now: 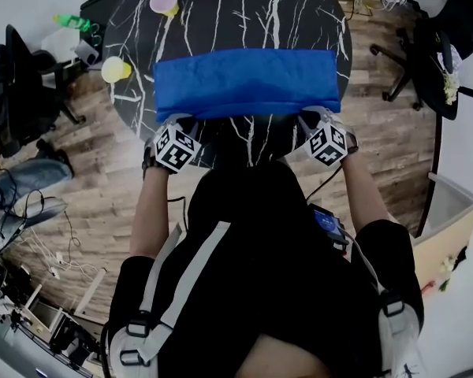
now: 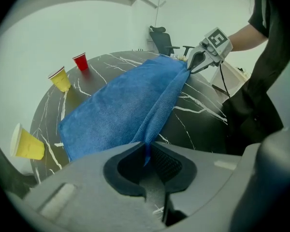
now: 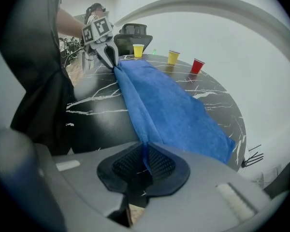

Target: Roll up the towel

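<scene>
While my left gripper point(image 1: 183, 120) and right gripper point(image 1: 310, 117) each clamp the one towel point(image 1: 244, 81), I count three cups point(image 1: 114, 69) upper left.

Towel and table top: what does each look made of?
Towel: soft blue cloth, probably microfibre or terry; matte, with a fine nap and a limp fold along the lifted edge. Table: black with white veins, marble or a marble-look laminate; slight sheen; which one cannot be told.
</scene>
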### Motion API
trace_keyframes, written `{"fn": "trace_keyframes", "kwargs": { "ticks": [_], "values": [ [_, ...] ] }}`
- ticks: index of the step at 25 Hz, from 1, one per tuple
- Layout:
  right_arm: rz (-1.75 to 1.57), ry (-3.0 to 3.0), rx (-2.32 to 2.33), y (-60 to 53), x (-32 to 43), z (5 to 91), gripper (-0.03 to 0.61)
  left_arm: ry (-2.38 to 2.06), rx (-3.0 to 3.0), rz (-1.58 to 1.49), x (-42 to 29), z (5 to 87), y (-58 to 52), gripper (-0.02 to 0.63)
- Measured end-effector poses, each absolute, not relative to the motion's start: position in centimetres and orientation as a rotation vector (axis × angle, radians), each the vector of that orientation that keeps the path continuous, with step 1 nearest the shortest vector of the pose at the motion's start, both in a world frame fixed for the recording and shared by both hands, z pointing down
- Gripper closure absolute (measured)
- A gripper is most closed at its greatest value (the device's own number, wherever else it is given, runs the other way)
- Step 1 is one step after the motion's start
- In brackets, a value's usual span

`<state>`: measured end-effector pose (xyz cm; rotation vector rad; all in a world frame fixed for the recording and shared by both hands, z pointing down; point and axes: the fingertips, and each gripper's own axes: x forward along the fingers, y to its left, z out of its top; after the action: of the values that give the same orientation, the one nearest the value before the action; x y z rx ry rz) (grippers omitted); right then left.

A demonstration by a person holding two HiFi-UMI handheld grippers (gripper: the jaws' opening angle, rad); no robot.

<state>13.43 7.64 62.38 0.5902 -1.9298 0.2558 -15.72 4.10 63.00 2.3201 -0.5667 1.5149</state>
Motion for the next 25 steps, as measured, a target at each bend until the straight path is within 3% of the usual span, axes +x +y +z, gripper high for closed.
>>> {"fn": "trace_keyframes", "kwargs": {
  "ticks": [25],
  "values": [
    [0.297,-1.910,0.695,-0.2,15.5,62.0,0.497,-0.730,2.279,1.469,-15.6,62.5,-3.9,0.551]
  ]
}}
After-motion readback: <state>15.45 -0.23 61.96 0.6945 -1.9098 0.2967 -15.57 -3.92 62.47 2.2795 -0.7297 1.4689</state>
